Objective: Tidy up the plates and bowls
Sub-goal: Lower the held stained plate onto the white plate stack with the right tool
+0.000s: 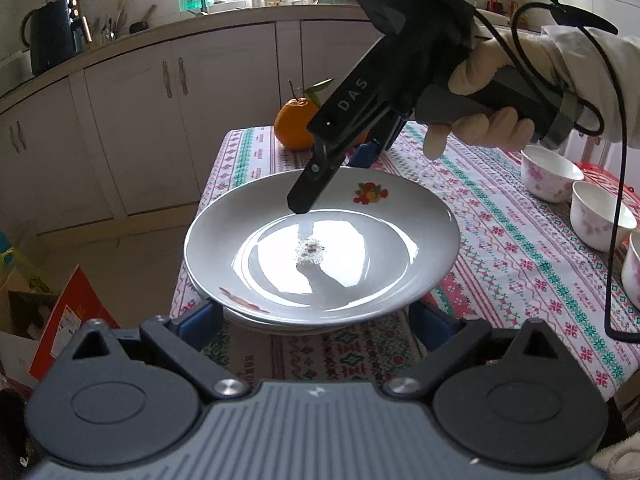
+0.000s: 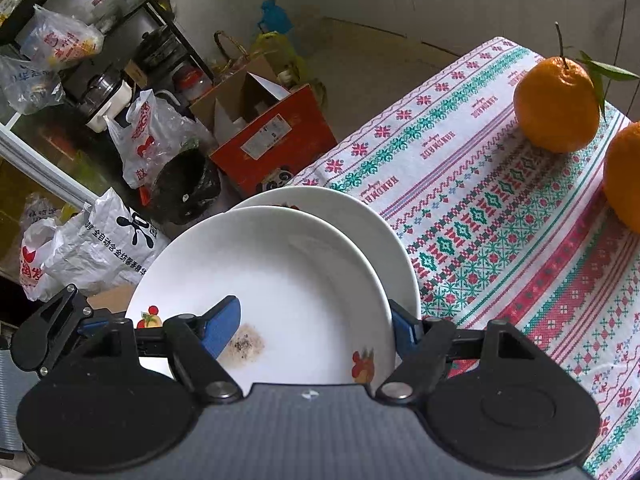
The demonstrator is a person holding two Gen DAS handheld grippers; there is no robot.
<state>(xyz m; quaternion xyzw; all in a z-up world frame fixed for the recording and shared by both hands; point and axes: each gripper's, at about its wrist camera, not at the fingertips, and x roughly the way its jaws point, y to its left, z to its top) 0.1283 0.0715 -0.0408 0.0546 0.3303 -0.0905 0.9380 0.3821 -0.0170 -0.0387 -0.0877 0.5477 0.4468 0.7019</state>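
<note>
I judge the top plate (image 2: pixel 280 280), glazed, stiff and breakable, slippery at its rim; it lies on a second plate (image 2: pixel 384 232) at the bench (image 2: pixel 500 220) edge. My right tongs (image 2: pixel 316 326) straddle its rim, one blue pad inside at 9 o'clock. My left tongs (image 1: pixel 316 326) stand wide underneath.

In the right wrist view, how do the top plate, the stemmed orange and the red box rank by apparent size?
1. Top plate, largest, though nearest the camera.
2. Red box, on the floor farther off, so probably bigger than it looks.
3. Stemmed orange, smallest.
</note>
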